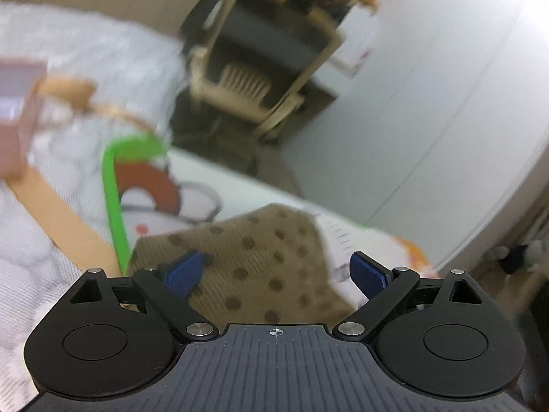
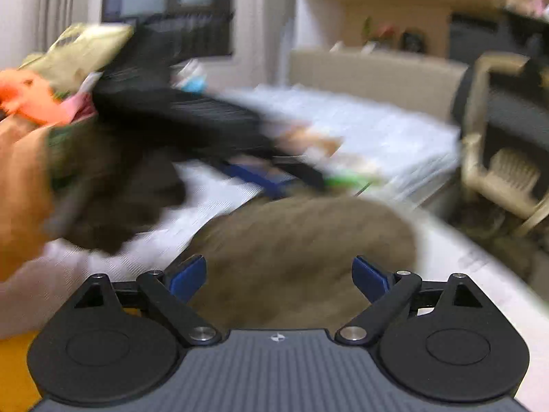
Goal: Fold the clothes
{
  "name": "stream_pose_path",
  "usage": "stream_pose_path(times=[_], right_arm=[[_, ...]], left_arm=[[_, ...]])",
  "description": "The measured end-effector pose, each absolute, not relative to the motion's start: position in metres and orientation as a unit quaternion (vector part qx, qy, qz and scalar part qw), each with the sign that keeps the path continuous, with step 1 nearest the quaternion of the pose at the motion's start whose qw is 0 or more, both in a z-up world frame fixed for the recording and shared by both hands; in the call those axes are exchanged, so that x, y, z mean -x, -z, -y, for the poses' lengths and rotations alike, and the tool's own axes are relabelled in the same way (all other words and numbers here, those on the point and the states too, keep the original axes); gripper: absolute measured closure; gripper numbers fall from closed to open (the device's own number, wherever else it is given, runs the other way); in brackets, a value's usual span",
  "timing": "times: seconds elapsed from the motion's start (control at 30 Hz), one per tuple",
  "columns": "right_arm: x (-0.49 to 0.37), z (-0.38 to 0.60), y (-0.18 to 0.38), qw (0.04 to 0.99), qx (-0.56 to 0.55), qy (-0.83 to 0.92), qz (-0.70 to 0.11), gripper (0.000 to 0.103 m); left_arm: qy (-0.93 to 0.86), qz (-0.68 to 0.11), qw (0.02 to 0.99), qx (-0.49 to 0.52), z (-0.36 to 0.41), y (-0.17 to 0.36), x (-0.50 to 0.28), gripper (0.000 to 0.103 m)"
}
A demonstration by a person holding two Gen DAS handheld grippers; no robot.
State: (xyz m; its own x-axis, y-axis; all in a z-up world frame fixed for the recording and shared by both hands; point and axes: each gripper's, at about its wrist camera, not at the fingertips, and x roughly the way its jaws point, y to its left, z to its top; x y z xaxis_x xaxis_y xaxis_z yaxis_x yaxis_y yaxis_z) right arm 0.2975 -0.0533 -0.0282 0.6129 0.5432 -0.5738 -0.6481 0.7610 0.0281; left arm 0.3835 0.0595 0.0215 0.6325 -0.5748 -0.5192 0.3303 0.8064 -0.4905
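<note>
Here, one brown dotted garment lies on the white bed, just ahead of both grippers. Left gripper w/ jaws spread, empty; right gripper likewise released, nothing between. Cloth's long axis can't be told, too blurred. Both about equally near. Clothes pile far left.

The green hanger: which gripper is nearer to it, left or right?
Left. The left gripper hangs open just right of the green hanger; the right gripper, also open, sits farther back across the brown garment.
</note>
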Motion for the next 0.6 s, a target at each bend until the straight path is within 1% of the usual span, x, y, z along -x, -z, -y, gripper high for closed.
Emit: stream_pose_path(times=[0.03, 0.07, 0.1, 0.23, 0.4, 0.47, 0.53, 0.6], right_arm=[[-0.297, 0.048, 0.040, 0.887, 0.091, -0.335, -0.306, 0.010], [-0.296, 0.051, 0.041, 0.887, 0.089, -0.333, -0.307, 0.009], [-0.295, 0.057, 0.038, 0.890, 0.087, -0.329, -0.303, 0.007], [-0.291, 0.078, 0.027, 0.900, 0.078, -0.316, -0.289, 0.007], [-0.286, 0.105, 0.014, 0.912, 0.067, -0.299, -0.271, 0.006], [-0.287, 0.115, 0.012, 0.922, 0.071, -0.275, -0.263, 0.005], [-0.295, 0.121, 0.019, 0.935, 0.096, -0.223, -0.259, 0.005], [-0.303, 0.122, 0.033, 0.937, 0.125, -0.180, -0.273, 0.005]], left_arm=[[0.254, -0.348, 0.885, 0.175, -0.057, -0.012, -0.393, 0.007], [0.257, -0.343, 0.887, 0.172, -0.056, -0.009, -0.396, 0.007], [0.257, -0.343, 0.887, 0.173, -0.055, -0.010, -0.398, 0.007], [0.247, -0.338, 0.893, 0.166, -0.059, -0.017, -0.393, 0.007], [0.210, -0.304, 0.919, 0.140, -0.071, -0.034, -0.335, 0.007], [0.225, -0.301, 0.919, 0.120, -0.066, -0.034, -0.307, 0.006], [0.249, -0.310, 0.911, 0.106, -0.059, -0.029, -0.282, 0.006], [0.245, -0.327, 0.911, 0.064, -0.046, -0.017, -0.266, 0.006]])
